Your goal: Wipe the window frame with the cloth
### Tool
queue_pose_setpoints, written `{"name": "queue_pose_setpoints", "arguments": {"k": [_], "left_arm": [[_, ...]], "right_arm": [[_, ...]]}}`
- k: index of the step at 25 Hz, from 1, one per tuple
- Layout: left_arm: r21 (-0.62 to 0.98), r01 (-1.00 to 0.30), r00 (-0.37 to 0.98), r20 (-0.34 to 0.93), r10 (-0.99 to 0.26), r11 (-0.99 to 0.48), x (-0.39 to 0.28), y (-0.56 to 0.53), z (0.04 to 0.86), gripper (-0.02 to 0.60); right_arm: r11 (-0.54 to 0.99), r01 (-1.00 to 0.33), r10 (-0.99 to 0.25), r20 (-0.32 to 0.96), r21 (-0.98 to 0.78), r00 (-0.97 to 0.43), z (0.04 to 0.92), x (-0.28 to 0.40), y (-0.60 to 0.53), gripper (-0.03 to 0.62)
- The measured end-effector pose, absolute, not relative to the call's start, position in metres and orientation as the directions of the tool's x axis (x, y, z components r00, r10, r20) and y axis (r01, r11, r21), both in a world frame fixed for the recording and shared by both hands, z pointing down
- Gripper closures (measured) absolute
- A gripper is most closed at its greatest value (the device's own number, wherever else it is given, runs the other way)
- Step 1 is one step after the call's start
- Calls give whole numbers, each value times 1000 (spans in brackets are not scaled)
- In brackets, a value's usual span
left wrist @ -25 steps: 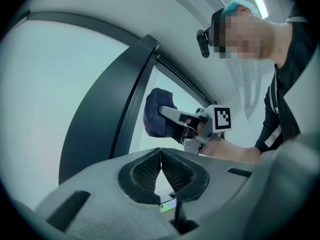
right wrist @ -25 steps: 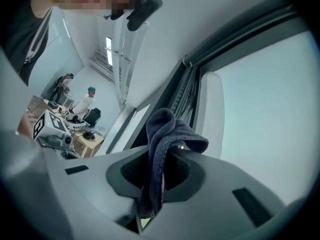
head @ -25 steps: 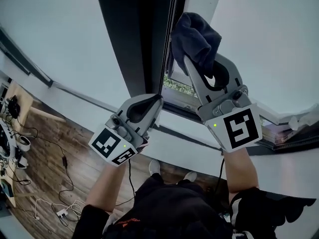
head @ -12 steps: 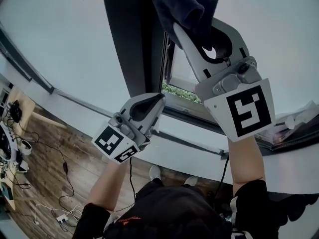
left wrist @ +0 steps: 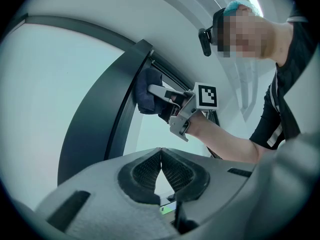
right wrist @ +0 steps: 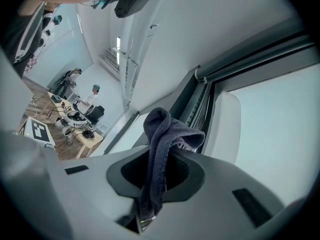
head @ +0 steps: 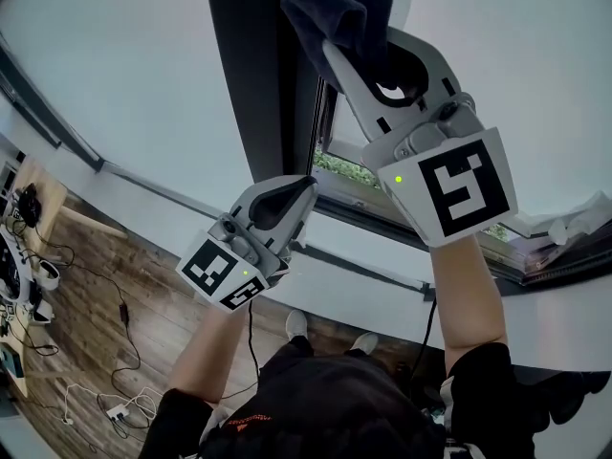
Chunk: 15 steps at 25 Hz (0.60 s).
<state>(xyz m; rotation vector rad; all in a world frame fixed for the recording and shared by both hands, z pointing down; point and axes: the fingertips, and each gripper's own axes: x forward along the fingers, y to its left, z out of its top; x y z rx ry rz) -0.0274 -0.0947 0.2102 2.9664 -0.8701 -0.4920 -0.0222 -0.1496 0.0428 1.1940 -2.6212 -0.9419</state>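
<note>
My right gripper is raised high and shut on a dark blue cloth, which presses against the dark vertical window frame. In the right gripper view the cloth drapes from between the jaws, next to the frame's edge. The left gripper view shows the cloth bunched against the frame. My left gripper is lower, shut with nothing in it, its tips near the frame's bottom corner.
A horizontal sill runs below the window; greenery shows through the gap. Wooden floor with cables lies at lower left. A desk with equipment stands far off in the room.
My right gripper has moved up the frame with the cloth, and slightly left in the last half second. The left gripper has barely moved.
</note>
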Motion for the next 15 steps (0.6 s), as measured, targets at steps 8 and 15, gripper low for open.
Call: {"name": "queue_pose_setpoints", "arguments": {"k": [8,15], "left_arm": [[134,-531,790,-278,-546,-837,-40,-92,229,560],[159,-546,784,-248,-569,-823,-41,-94,247,560]], "right_arm": [[540,-650,-717,-111,535,-688,73,-37,-155,546],[575,-655,-720,-76,490,-690,106,-30,-163,546]]}}
